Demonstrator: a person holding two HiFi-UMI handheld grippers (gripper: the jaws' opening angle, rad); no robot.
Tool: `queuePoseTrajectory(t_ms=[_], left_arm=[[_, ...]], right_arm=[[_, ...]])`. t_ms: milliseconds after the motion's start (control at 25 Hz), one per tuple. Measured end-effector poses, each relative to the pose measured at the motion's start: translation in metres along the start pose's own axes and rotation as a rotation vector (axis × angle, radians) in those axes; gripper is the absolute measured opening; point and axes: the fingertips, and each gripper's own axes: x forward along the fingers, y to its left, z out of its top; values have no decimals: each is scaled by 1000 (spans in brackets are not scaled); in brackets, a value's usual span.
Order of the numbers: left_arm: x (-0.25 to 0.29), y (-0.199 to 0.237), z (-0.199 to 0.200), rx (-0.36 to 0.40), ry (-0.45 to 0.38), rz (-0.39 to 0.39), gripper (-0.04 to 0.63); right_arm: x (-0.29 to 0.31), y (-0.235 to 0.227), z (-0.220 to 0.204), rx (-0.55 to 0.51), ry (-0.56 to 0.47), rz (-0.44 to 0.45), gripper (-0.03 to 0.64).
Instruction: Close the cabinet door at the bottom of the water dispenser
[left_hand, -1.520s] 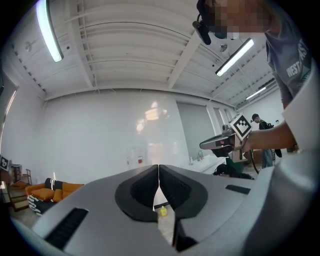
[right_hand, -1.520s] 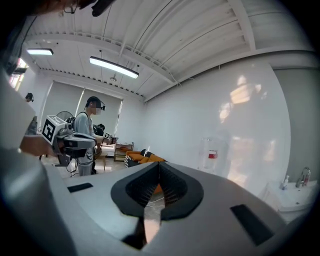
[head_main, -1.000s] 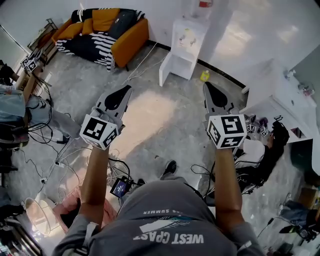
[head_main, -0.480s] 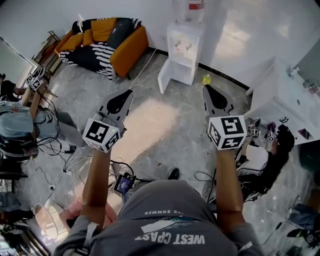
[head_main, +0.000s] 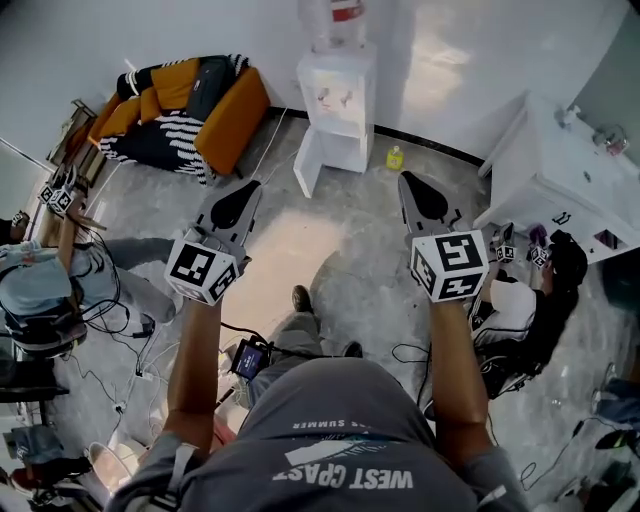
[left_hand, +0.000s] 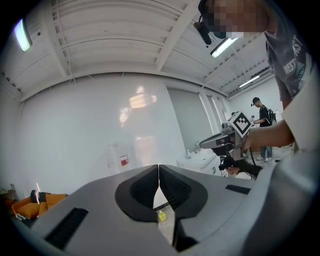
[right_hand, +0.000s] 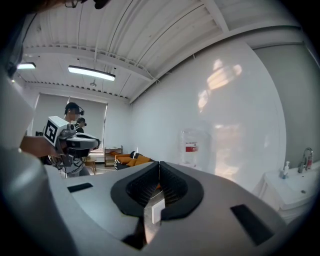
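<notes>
Grey floor (head_main: 300, 250), and at the far wall (head_main: 150, 30) stands the water dispenser (head_main: 337, 95).
Its bottom cabinet door (head_main: 308, 165) hangs open leftward. The left gripper (head_main: 254, 185) and right gripper (head_main: 402, 177), jaws together and empty, are well short of it. A glancing push could slip off the door's edge.

The white water dispenser (head_main: 337, 95) stands upright against the wall at the upper centre of the head view, a red-labelled bottle (head_main: 341, 14) on top. Its bottom cabinet door (head_main: 306, 162) stands open, swung out at its left side.
</notes>
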Motion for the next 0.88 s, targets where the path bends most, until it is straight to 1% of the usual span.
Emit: queuePoseTrajectory(t_ms=[160, 280, 480, 680, 880], left_arm=[[37, 4, -10, -4, -15, -42, 18], [61, 19, -22, -17, -25, -60, 18], [106, 65, -37, -37, -41, -89, 18], [142, 111, -53, -60, -38, -139, 18], [173, 159, -65, -83, -43, -146, 18]], right_arm=[[12, -23, -10, -3, 13, -34, 29], [28, -33, -13, -14, 21, -55, 30], [75, -54, -10, -20, 32, -104, 30], [126, -58, -9, -14, 63, -138, 30], [171, -61, -3, -26, 87, -152, 29]])
